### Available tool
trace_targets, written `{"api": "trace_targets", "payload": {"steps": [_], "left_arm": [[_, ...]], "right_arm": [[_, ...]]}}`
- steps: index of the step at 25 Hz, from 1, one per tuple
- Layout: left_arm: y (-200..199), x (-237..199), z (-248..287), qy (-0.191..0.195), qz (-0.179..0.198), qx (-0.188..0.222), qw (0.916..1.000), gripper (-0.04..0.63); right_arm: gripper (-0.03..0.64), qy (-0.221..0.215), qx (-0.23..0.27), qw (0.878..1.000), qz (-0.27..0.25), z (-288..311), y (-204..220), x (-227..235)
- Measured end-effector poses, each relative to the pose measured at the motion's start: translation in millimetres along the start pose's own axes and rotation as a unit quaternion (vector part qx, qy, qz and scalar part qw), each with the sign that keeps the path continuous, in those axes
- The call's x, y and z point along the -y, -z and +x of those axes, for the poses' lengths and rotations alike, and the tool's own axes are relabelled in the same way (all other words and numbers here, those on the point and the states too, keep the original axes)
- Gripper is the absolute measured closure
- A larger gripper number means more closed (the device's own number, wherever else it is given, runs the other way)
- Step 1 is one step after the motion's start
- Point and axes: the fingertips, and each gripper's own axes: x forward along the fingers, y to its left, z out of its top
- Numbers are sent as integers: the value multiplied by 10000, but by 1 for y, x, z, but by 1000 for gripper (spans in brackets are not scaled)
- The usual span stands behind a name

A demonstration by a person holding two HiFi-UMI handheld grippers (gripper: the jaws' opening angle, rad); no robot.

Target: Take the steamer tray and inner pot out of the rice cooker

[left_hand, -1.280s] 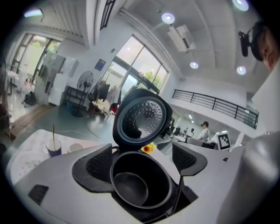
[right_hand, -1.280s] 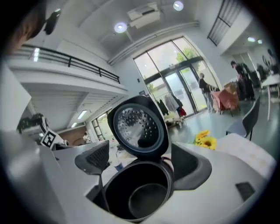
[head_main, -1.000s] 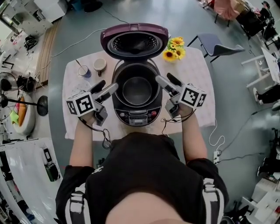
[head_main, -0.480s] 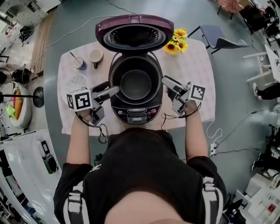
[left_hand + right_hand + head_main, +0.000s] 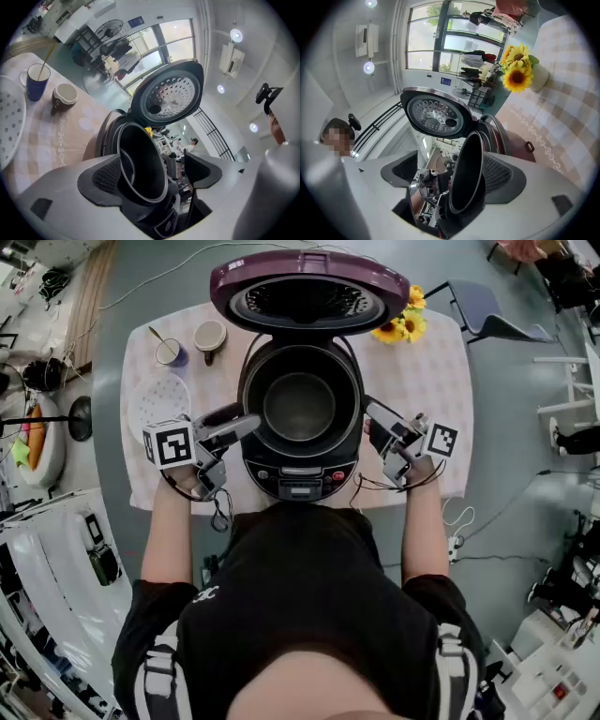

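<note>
Left gripper (image 5: 239, 423) and right gripper (image 5: 375, 416), both released, flank the inner pot (image 5: 300, 407) in the rice cooker (image 5: 300, 476). Recommend clamping opposite rim edges evenly, then lifting level.

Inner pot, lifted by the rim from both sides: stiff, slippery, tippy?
Probably rigid: the inner pot looks like smooth dark metal, so no flex. Its glossy thin wall may slide between pads. It looks empty, so likely light; with the left gripper and right gripper open at opposite sides, an even lift shouldn't tip it.
</note>
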Motion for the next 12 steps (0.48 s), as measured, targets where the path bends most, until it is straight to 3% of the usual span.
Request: {"api": "trace_targets", "payload": {"steps": [12], "left_arm": [[1, -13, -4, 53, -151, 140, 9998, 173]], "right_arm": [[192, 23, -163, 9999, 11, 6, 3, 7]]}}
